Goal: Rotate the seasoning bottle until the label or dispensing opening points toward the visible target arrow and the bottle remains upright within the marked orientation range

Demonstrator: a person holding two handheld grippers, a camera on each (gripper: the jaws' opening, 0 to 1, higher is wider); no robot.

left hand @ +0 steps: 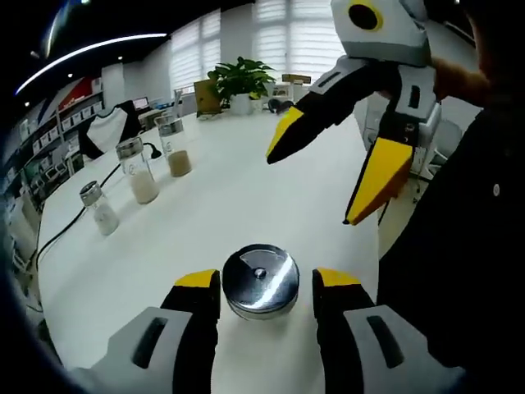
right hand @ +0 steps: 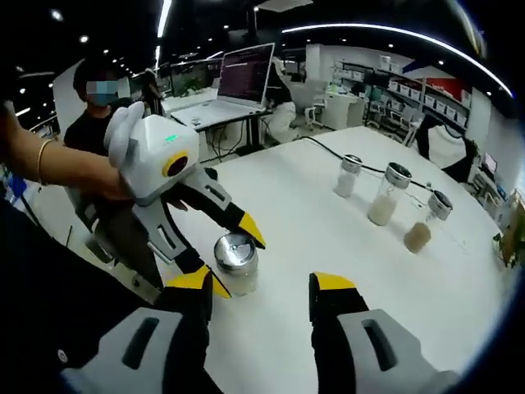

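Observation:
The seasoning bottle stands upright on the white table, and I look down on its shiny metal cap with a sector-shaped opening. My left gripper is open, one yellow-tipped jaw on each side of the cap with a small gap at both. In the right gripper view the same bottle stands between the left gripper's jaws, near the table's edge. My right gripper is open and holds nothing. It hangs to the right of the bottle and a little above the table, with its jaws spread.
Three more glass shaker bottles stand in a row, with a black cable running past them. A potted plant sits at the far end. A laptop and a person are behind the table.

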